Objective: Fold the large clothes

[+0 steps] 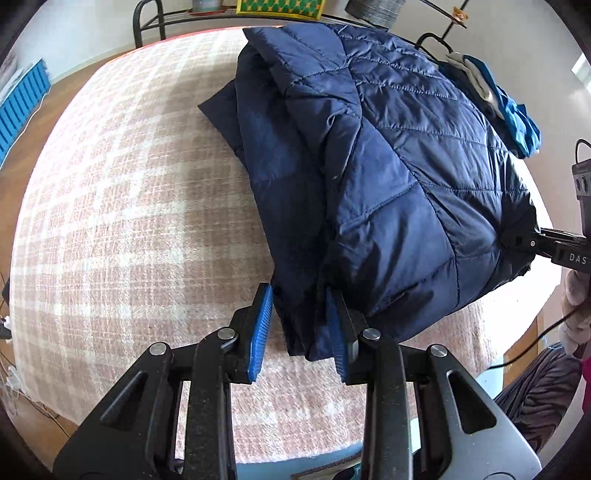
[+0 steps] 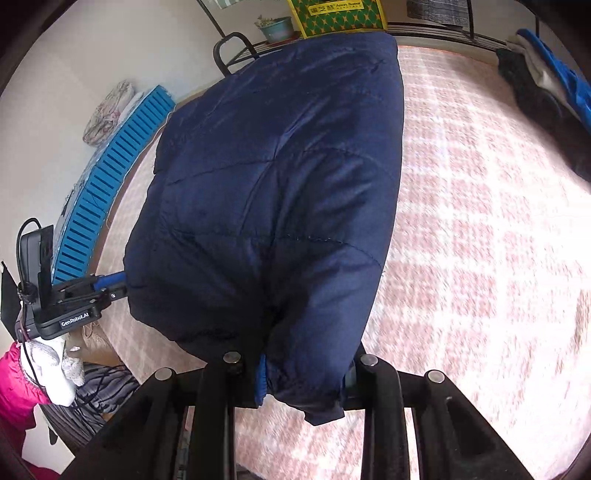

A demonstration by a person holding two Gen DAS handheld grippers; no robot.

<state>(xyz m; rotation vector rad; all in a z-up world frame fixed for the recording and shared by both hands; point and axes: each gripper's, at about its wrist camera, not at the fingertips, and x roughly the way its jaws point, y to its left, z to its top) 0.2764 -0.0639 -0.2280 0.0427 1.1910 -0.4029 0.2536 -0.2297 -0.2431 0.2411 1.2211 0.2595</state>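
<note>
A navy quilted puffer jacket lies folded over on a pink plaid blanket. My left gripper has its blue pads on either side of the jacket's near left corner, gripping the bunched hem. My right gripper is shut on the jacket's other near corner, and the jacket fills that view, lifted off the blanket. The right gripper also shows in the left wrist view at the jacket's right edge. The left gripper shows in the right wrist view at the jacket's left edge.
A pile of blue and grey clothes lies at the blanket's far right. A black metal rack with a green and yellow box and a plant pot stands behind. A blue slatted crate stands at left. Cables hang at the right.
</note>
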